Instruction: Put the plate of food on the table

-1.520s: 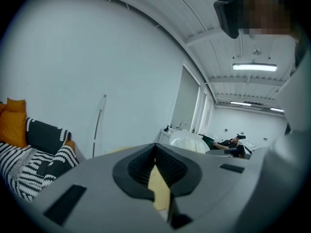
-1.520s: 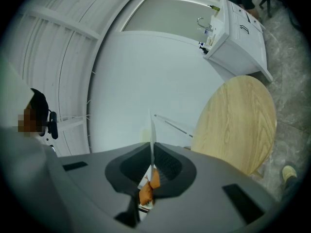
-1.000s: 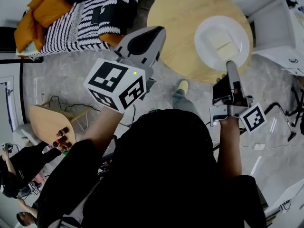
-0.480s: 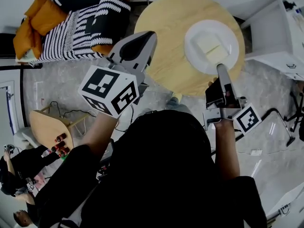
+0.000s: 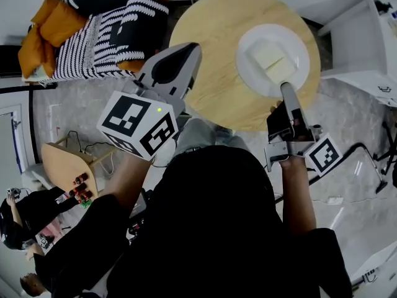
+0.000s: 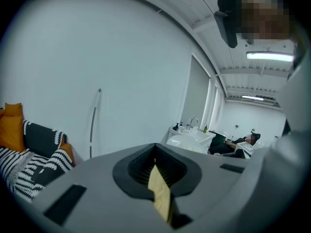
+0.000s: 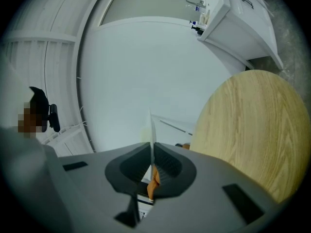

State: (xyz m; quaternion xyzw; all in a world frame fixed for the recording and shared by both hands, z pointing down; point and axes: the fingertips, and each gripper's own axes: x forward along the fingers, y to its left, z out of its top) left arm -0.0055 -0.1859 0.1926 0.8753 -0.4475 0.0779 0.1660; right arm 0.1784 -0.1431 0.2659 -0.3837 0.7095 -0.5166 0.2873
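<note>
Over table | plate rim in right hand-held gripper | touchdown unclear

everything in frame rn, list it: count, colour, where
table: 1, round, light wood, top centre
plate: 1, white, over the table's right part, near rim in the right tool
food: seemingly 2 pieces, pale yellow, on the plate
striped throw: 1, black and white, on the seat at top left
cushions: count unclear, orange, left end of that seat
small table: 1, light wood, left on the floor
bottles: several, red caps, by the small table's near edge
cabinet: 1, white, top right
bystander: at least 1, dark clothes, bottom left
left tool: 1, grey, raised over the table's left edge, jaws together, empty
right tool: 1, grey, clamped on the plate
</note>
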